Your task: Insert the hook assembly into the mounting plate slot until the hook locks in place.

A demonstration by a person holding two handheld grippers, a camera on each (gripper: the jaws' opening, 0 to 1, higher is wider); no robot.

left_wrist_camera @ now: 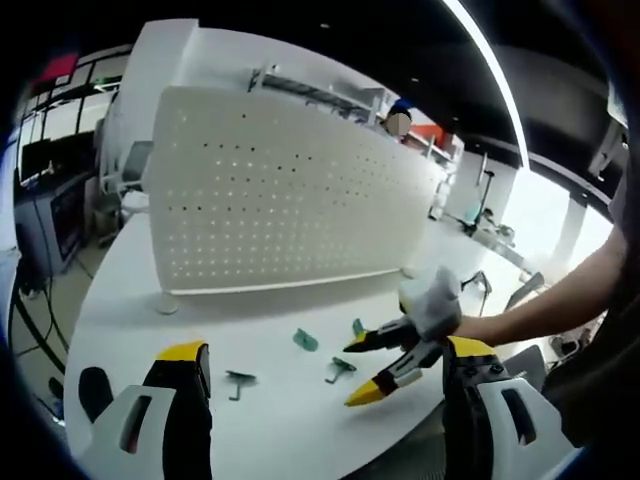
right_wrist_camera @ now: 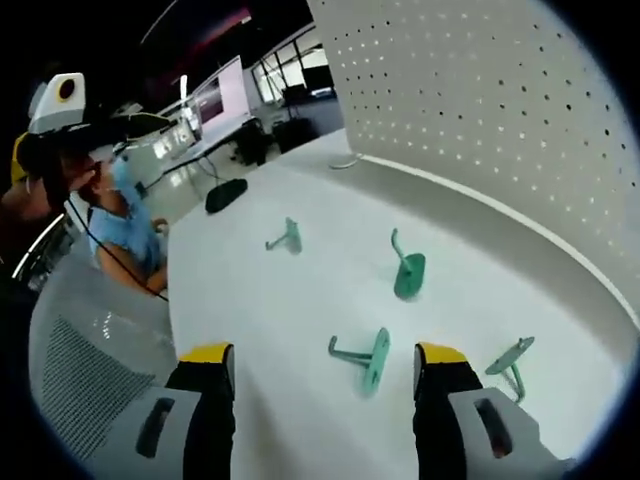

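Observation:
Several green hooks lie loose on the white table: one hook on the left, one hook further back, and another hook near the middle. The white perforated mounting plate stands upright behind them. My left gripper is open above the table's near edge and holds nothing. My right gripper reaches in from the right, open, beside the middle hook. In the right gripper view, my right gripper is open with a hook lying ahead between its jaws, ungripped. The plate rises at the right.
Other hooks lie scattered on the table. A black oval object sits near the far edge. A person in blue is off to the left. A gloved hand holds the right gripper.

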